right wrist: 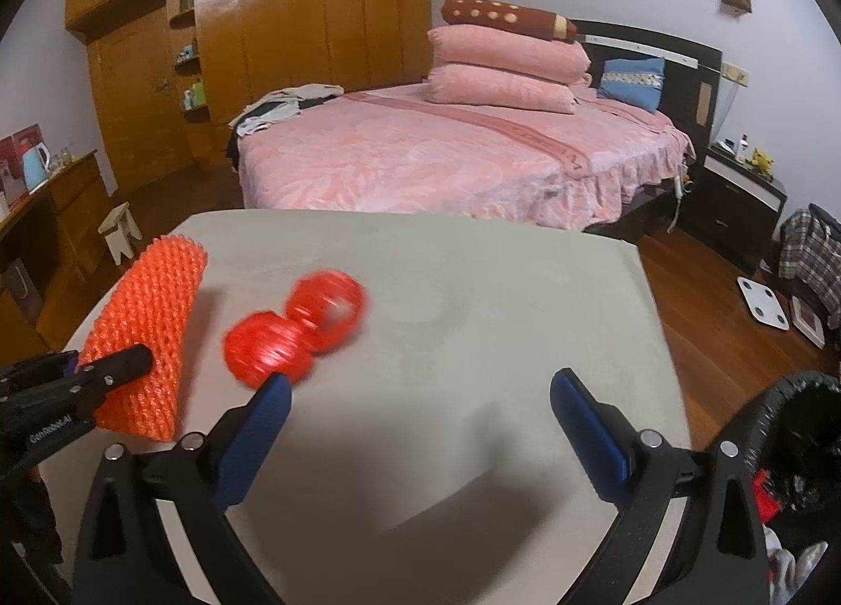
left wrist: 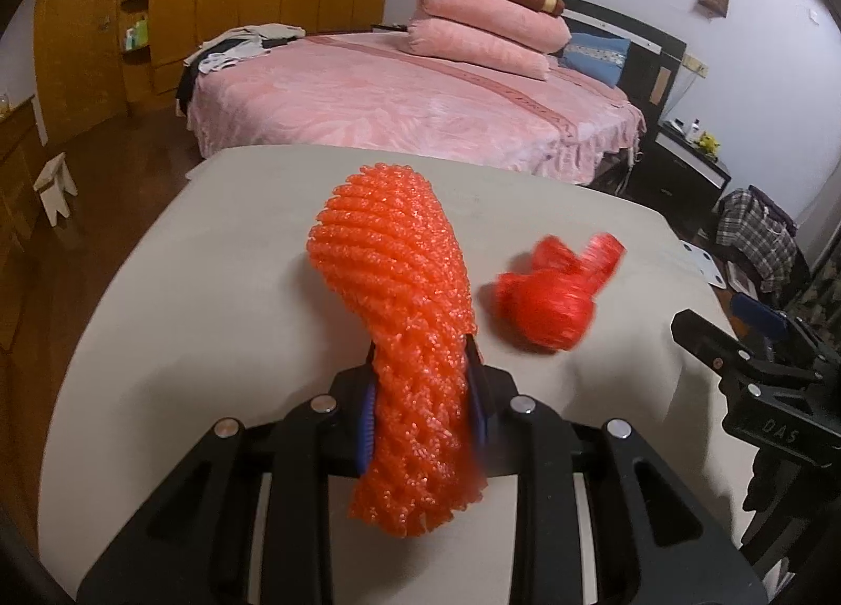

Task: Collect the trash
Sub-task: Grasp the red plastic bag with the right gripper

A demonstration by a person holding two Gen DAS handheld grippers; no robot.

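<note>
Left wrist: left tongs [left wrist: 423, 389] clamp orange foam fruit net [left wrist: 399, 310]. Right tongs [right wrist: 420, 426] released, empty, above worktop [right wrist: 473, 289]; black-lined bin [right wrist: 788, 437] contents unclear.

Right gripper [right wrist: 420, 426] gaping wide at bottom centre over the table [right wrist: 473, 300], left gripper [right wrist: 134, 360] clamping orange foam net [right wrist: 152, 310] at left, red net [right wrist: 294, 329] blurring at centre-left, bin [right wrist: 788, 410] sitting lower right.
</note>
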